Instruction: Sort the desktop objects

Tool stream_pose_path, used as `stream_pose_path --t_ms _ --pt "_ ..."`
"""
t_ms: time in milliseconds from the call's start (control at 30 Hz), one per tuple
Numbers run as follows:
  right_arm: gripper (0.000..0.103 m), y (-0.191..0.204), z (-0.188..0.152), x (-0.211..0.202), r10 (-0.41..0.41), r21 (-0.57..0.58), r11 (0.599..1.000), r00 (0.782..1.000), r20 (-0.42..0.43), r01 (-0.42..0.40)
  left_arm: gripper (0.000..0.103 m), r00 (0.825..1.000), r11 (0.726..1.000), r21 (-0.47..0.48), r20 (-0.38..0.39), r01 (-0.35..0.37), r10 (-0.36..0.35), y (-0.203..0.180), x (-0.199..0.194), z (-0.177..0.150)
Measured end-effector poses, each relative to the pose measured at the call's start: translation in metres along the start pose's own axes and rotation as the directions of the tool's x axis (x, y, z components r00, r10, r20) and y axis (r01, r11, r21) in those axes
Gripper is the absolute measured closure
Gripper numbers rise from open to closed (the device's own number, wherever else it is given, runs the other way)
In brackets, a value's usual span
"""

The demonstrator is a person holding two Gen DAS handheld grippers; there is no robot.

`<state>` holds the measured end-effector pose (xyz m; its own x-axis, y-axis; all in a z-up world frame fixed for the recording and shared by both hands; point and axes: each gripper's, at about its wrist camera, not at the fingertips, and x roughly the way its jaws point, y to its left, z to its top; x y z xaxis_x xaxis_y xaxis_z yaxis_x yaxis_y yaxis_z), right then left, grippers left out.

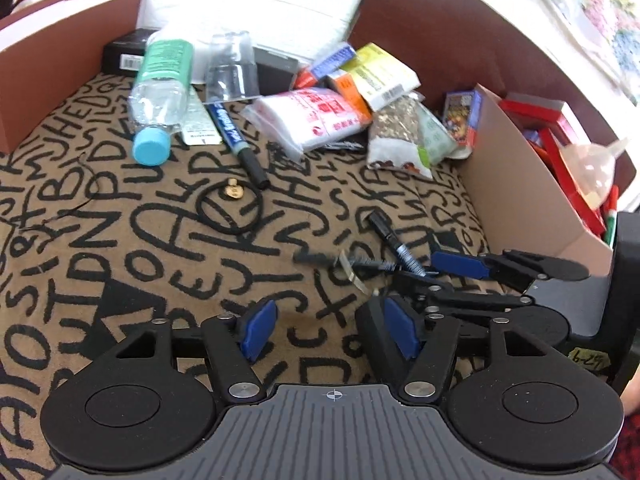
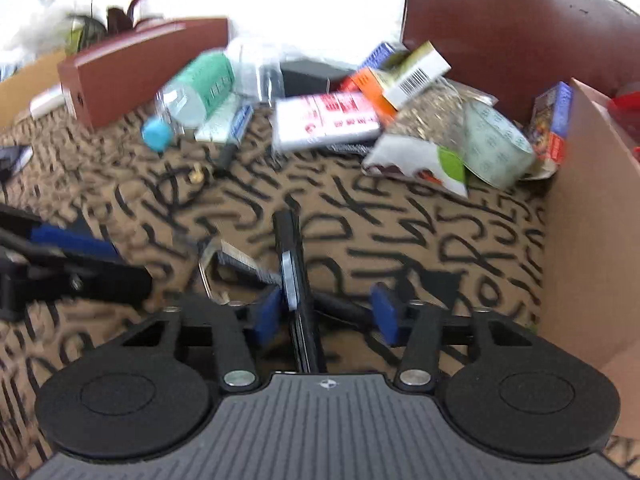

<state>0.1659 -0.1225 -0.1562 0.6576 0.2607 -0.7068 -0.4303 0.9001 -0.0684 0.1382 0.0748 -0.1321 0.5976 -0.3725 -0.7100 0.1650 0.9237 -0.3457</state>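
My left gripper [image 1: 328, 330] is open and empty above the lettered brown cloth [image 1: 120, 240]. My right gripper [image 2: 326, 312] is open with a black and blue marker [image 2: 290, 256] between its pads, leaning by the left pad; it also shows in the left wrist view [image 1: 390, 236] beside the right gripper [image 1: 440, 276]. A small brush with a metal clip [image 2: 236, 260] lies just left of the marker. A second blue marker [image 1: 236, 140], a black hair tie with a gold charm [image 1: 230, 208] and a water bottle [image 1: 160, 96] lie further back.
A pile of packets and small boxes [image 1: 352, 96] sits at the back. A cardboard box [image 1: 520, 184] with red items and a funnel stands at the right, also in the right wrist view [image 2: 592, 200]. A brown box [image 1: 60, 60] stands at the left.
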Motion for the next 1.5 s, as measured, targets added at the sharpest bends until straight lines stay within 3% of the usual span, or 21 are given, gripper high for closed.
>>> stream_pose_path --t_ms 67,333,367,400,433,467,600,733,800,867,1000,1067,1100,1167,1333,1433,1467,1500 --pt "0.057 -0.002 -0.008 -0.006 -0.039 -0.032 0.999 0.999 -0.018 0.038 0.027 1.000 1.000 0.015 -0.014 0.020 -0.020 -0.006 0.004 -0.003" --pt "0.061 -0.012 -0.035 -0.036 -0.137 0.052 0.989 0.988 -0.071 0.141 0.021 0.997 0.995 0.083 -0.057 0.053 -0.049 -0.036 0.021 -0.019" --pt "0.054 -0.014 -0.038 -0.040 -0.156 0.074 0.984 0.985 -0.075 0.161 0.022 0.997 0.995 0.080 -0.065 0.053 -0.048 -0.036 0.024 -0.020" --pt "0.045 -0.015 -0.041 -0.045 -0.189 0.099 0.976 0.979 -0.074 0.195 0.027 0.996 0.995 0.079 -0.070 0.053 -0.047 -0.036 0.026 -0.021" --pt "0.043 -0.014 -0.044 -0.052 -0.223 0.116 0.966 0.973 -0.061 0.229 0.033 0.997 0.995 0.085 -0.070 0.046 -0.040 -0.036 0.029 -0.021" --pt "0.043 -0.011 -0.046 -0.060 -0.226 0.124 0.966 0.973 -0.034 0.229 0.047 0.997 0.995 0.098 -0.066 0.033 -0.026 -0.036 0.030 -0.020" --pt "0.043 0.010 -0.049 -0.082 -0.123 0.115 0.986 0.992 0.020 0.120 0.050 0.996 0.996 0.071 -0.081 0.052 -0.046 -0.026 0.029 -0.013" --pt "0.044 0.037 -0.048 -0.076 0.020 0.109 0.994 1.000 0.017 -0.022 0.050 0.998 0.999 0.045 -0.063 0.010 -0.007 -0.020 0.025 -0.010" --pt "0.044 0.047 -0.044 -0.067 0.070 0.130 0.989 0.997 0.016 -0.072 0.039 0.998 0.999 0.046 -0.054 -0.005 0.007 -0.019 0.024 -0.010" --pt "0.043 0.059 -0.039 -0.057 0.075 0.121 0.990 0.997 0.021 -0.077 0.030 0.998 0.998 0.060 -0.057 -0.014 0.018 -0.018 0.024 -0.007" --pt "0.040 0.072 -0.028 -0.041 0.086 0.124 0.988 0.996 0.036 -0.090 0.061 0.998 0.997 0.071 -0.065 0.002 0.003 -0.014 0.024 -0.001" --pt "0.038 0.077 -0.026 -0.033 0.081 0.118 0.990 0.997 0.017 -0.082 0.057 0.998 0.997 0.077 -0.046 -0.029 0.032 -0.012 0.023 0.002" --pt "0.037 0.080 -0.026 -0.029 0.070 0.115 0.991 0.997 0.015 -0.071 0.045 0.998 0.996 0.077 -0.039 -0.037 0.040 -0.011 0.023 0.002" --pt "0.039 0.083 -0.028 -0.022 0.044 0.110 0.993 0.999 0.013 -0.046 0.034 0.998 0.998 0.063 -0.060 -0.024 0.028 -0.008 0.026 0.003" --pt "0.044 0.081 -0.029 -0.028 0.033 0.129 0.991 0.999 -0.012 -0.031 0.026 0.996 0.997 0.075 -0.083 0.014 -0.007 -0.015 0.029 -0.005" --pt "0.045 0.084 -0.031 -0.028 0.028 0.107 0.994 1.000 -0.012 -0.026 0.028 0.997 0.990 0.142 -0.071 -0.019 0.029 -0.026 0.036 -0.007" --pt "0.045 0.083 -0.031 -0.028 0.032 0.114 0.993 0.999 -0.012 -0.031 0.041 0.997 0.986 0.163 -0.071 -0.024 0.036 -0.030 0.036 -0.006" --pt "0.046 0.080 -0.031 -0.028 0.041 0.131 0.991 0.999 -0.010 -0.040 0.042 0.996 0.985 0.170 -0.076 -0.030 0.044 -0.031 0.036 -0.006"
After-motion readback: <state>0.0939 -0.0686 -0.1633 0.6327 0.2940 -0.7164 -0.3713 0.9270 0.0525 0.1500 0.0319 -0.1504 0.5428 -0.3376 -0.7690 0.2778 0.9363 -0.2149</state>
